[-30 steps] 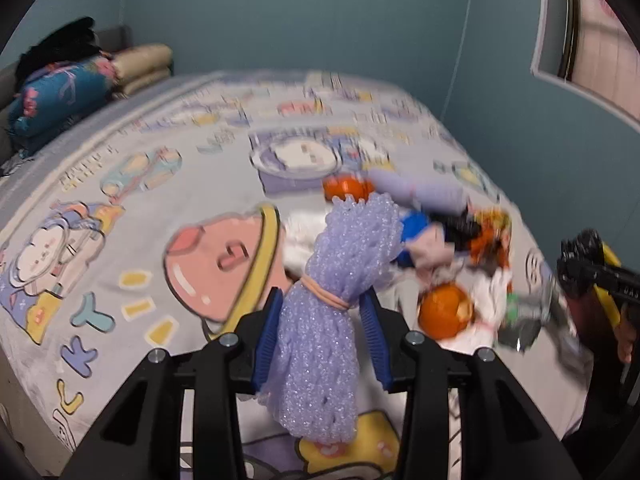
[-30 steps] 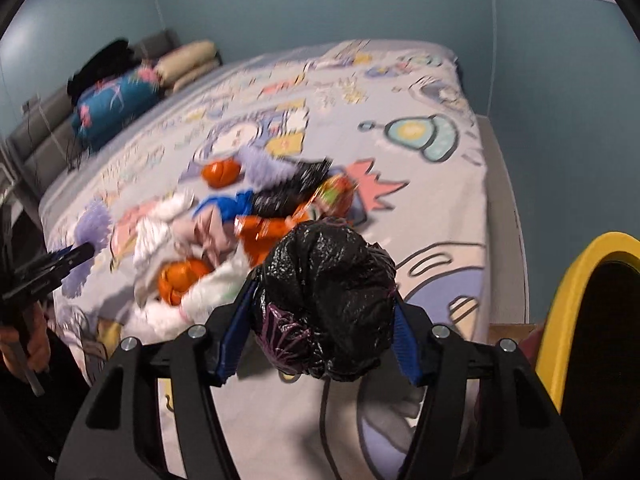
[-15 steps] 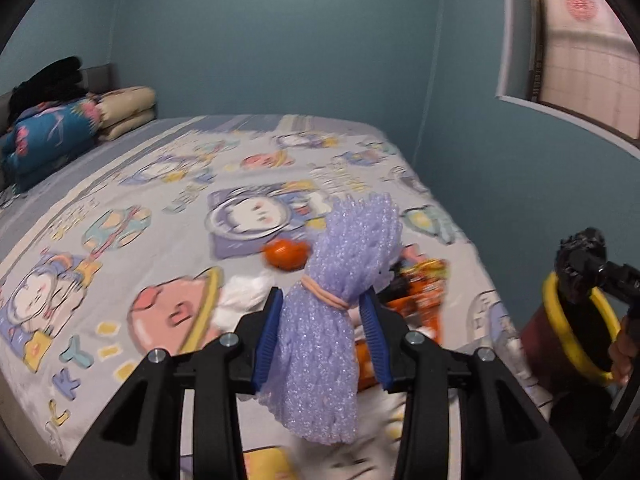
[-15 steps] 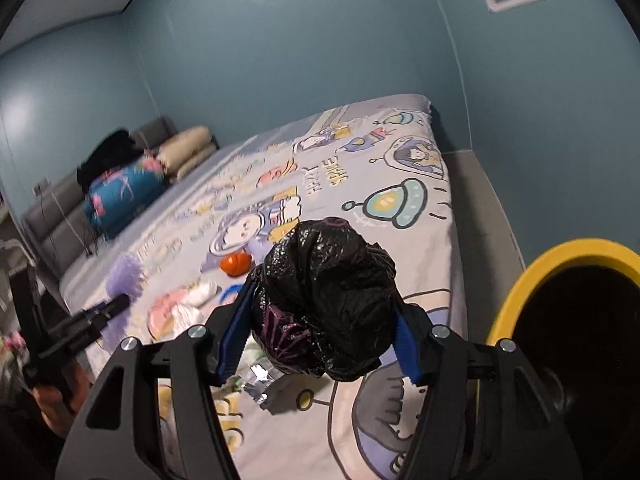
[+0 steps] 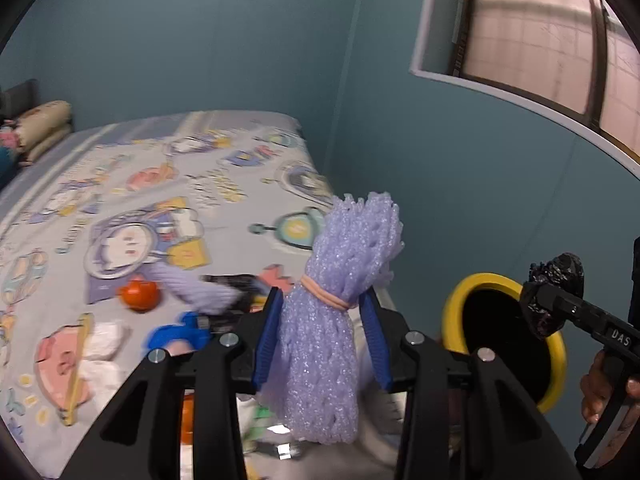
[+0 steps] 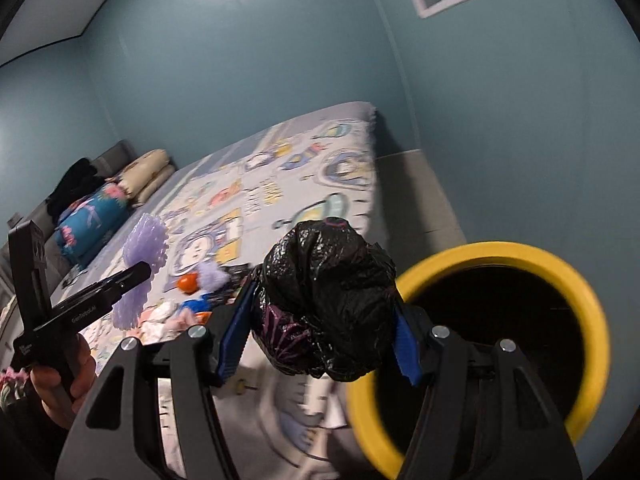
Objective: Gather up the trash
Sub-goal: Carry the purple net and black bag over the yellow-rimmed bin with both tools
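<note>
My left gripper (image 5: 324,338) is shut on a bundle of purple foam netting (image 5: 336,312) tied with a rubber band, held above the bed's right edge. My right gripper (image 6: 320,336) is shut on a crumpled black plastic bag (image 6: 324,300). A bin with a yellow rim (image 6: 576,276) and a dark inside stands on the floor beside the bed; the black bag hangs at its left rim. In the left wrist view the yellow-rimmed bin (image 5: 456,308) is at the right, with the right gripper and the black bag (image 5: 554,280) over it. The purple netting (image 6: 140,264) also shows at the left of the right wrist view.
More litter lies on the cartoon-print bed cover (image 5: 132,184): an orange ball (image 5: 140,294), a blue piece (image 5: 176,334), white tissue (image 5: 104,344), a purple net roll and dark wrappers. Pillows (image 6: 148,172) sit at the head. Teal walls and a window (image 5: 540,28) close the right side.
Both grippers rose and swung right, away from the litter pile and toward the yellow-rimmed bin, which now fills the right wrist view's lower right. Both kept their hold.
</note>
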A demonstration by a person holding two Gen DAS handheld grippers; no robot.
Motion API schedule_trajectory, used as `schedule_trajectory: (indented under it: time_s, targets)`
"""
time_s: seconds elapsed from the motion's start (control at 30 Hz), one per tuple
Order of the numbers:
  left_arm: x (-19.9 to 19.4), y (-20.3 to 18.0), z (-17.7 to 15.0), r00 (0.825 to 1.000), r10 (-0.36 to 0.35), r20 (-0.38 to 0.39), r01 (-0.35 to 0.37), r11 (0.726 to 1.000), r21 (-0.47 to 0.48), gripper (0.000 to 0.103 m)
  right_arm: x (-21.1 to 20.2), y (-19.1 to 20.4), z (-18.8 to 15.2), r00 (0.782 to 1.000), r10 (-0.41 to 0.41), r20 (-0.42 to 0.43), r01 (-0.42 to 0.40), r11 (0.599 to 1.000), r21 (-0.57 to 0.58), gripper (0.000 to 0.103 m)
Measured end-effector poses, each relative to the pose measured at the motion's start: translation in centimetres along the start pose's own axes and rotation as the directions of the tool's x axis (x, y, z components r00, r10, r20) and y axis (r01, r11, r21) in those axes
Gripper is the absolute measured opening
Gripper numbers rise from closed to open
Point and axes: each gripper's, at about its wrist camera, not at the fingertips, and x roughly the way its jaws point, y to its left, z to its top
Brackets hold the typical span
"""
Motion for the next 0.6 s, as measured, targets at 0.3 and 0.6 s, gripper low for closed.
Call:
schedule_trajectory:
  time_s: [0.3, 0.6]
  targets:
    - [5.7, -7.3, 0.0, 0.990, -0.117, -0.080, 0.122, 0.991, 0.054, 0.037, -1.8, -5.3, -0.1, 0.994, -0.105, 0.006, 0.105, 0.992, 0.068, 0.059]
    - [9.6, -12.3, -1.3, 0.968, -0.193, -0.160, 0.207, 0.976, 0.071, 0.037, -1.6, -9.3, -0.2, 0.989, -0.150, -0.007, 0.150, 0.978, 0.146, 0.059]
